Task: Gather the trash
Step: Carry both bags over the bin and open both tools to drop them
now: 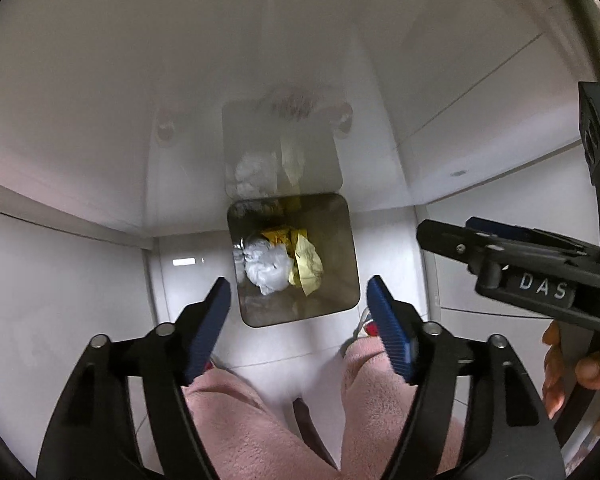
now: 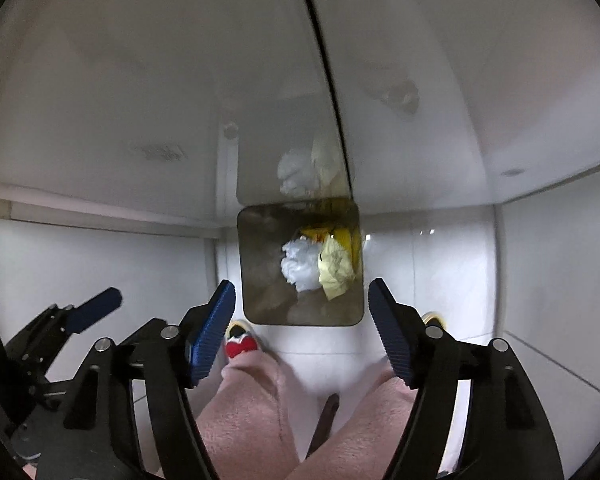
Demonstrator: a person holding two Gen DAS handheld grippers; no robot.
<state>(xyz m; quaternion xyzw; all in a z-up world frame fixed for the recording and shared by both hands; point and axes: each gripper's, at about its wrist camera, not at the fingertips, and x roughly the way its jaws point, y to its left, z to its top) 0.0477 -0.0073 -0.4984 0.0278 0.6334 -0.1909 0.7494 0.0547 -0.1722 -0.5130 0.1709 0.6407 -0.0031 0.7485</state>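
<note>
Both sets of tongs are hanging released over the bin right now, nothing sitting between the ribbed blue pads on either one. The left tongs are pointing almost straight down, and just ahead of their tips, below them, the trash bin is sitting on the glossy white floor: squarish mouth, rounded corners, smoky see-through walls. Down inside it a crumpled white wad is lying right against a creased pale yellow paper, with a brighter yellow scrap tucked behind them. The right tongs are looking into the same bin from their own side, the pile showing toward their right finger. Fuzzy pink trouser legs are showing under both tongs, plus a red-and-white slipper toe near the right tongs' left pad.
</note>
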